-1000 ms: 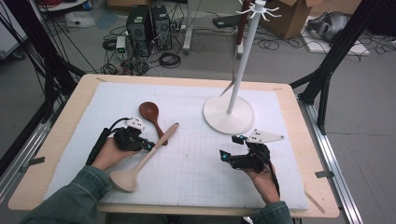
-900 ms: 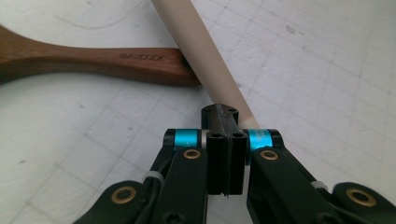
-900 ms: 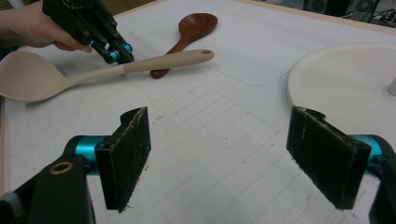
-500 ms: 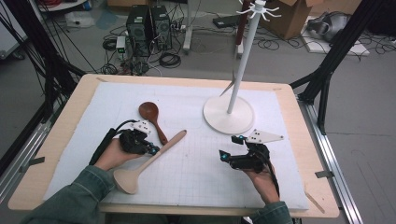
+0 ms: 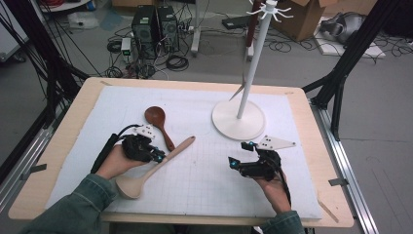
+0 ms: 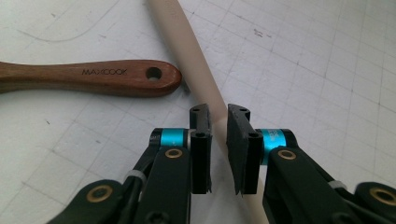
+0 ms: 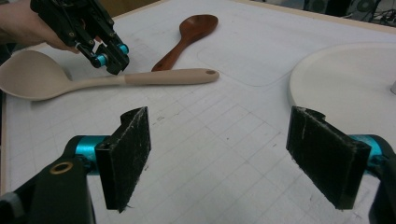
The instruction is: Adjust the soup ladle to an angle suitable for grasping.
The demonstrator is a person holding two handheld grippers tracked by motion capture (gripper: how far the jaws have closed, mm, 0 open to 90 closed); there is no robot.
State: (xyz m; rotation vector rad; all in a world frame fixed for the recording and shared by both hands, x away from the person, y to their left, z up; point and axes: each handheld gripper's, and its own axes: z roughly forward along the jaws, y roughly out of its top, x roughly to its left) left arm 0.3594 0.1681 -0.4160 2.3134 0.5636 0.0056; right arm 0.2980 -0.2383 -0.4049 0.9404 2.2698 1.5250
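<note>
pale beige spoon [image 5: 152, 168] | dark red-brown spoon [image 5: 158, 122] | white stand [image 5: 239, 118] | white gridded mat [image 5: 204, 170] | black-and-cyan left gripper [image 5: 157, 157]

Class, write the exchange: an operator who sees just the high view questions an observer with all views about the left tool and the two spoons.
Operator: Is the left tool gripping the pale spoon?
Observer: Its own view shows the left tool with jaws that have just been opening, the pale spoon handle between them.
Operator: Any marking on the dark spoon?
Observer: The dark spoon handle reads MAXCOOK, beside a hole.
</note>
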